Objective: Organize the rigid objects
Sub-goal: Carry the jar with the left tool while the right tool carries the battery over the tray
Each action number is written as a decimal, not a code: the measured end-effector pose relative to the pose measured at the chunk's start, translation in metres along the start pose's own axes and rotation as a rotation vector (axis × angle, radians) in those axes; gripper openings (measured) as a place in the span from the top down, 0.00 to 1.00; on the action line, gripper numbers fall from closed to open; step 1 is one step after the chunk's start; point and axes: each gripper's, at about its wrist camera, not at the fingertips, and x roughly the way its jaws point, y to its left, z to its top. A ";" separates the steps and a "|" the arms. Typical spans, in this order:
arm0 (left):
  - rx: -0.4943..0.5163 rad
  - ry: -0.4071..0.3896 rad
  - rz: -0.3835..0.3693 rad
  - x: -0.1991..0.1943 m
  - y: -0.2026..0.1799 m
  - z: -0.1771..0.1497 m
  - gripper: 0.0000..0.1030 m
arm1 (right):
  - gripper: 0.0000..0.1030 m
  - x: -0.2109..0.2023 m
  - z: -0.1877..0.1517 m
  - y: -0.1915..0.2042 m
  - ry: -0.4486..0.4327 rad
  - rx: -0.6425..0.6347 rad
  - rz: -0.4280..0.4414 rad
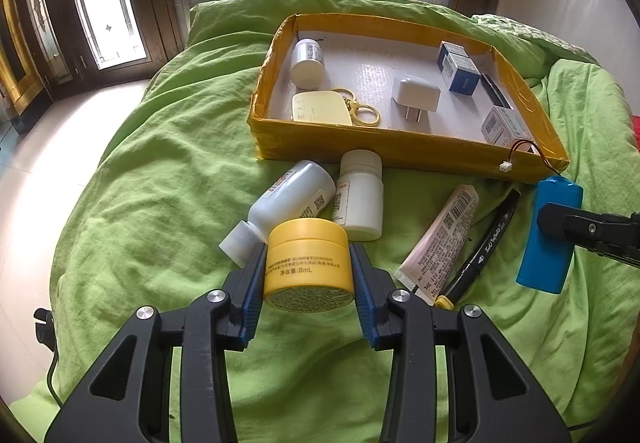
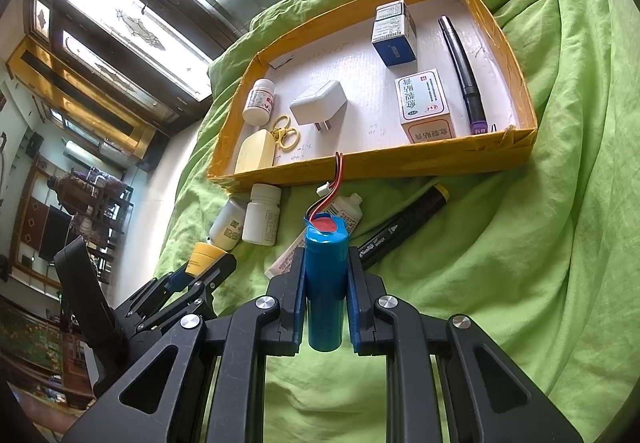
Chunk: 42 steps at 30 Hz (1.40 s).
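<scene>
My left gripper (image 1: 309, 261) is shut on a small yellow jar (image 1: 307, 263), held just above the green cover. My right gripper (image 2: 326, 263) is shut on a blue cylindrical battery (image 2: 325, 283) with red and black leads and a white plug (image 2: 322, 190). The same battery (image 1: 548, 235) shows at the right of the left wrist view. Beyond both lies a yellow cardboard tray (image 1: 400, 151) with a white floor. In front of the tray lie two white bottles (image 1: 360, 195), a tube (image 1: 440, 239) and a black marker (image 1: 486, 243).
In the tray (image 2: 360, 167) are a white bottle (image 2: 260, 101), a white charger (image 2: 318, 103), a cream case with a keyring (image 2: 256, 151), boxes (image 2: 426, 105) and a dark pen (image 2: 462, 71). The green cover (image 1: 160, 203) drops off at left to a pale floor (image 1: 32, 183).
</scene>
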 end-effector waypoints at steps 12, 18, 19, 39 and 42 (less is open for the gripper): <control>0.044 -0.032 0.001 -0.003 -0.005 0.010 0.63 | 0.85 0.001 0.009 0.003 -0.010 -0.004 -0.004; 0.054 -0.061 -0.001 0.000 -0.004 0.024 0.63 | 0.85 -0.003 0.019 0.008 -0.030 -0.026 -0.005; 0.054 -0.064 -0.002 0.000 -0.003 0.026 0.63 | 0.85 -0.003 0.021 0.009 -0.030 -0.028 -0.007; 0.055 -0.201 -0.100 0.016 0.012 0.113 0.63 | 0.85 0.014 0.075 0.022 -0.017 -0.099 -0.068; 0.010 -0.222 -0.164 0.020 0.012 0.140 0.63 | 0.85 0.017 0.088 0.024 -0.014 -0.104 -0.068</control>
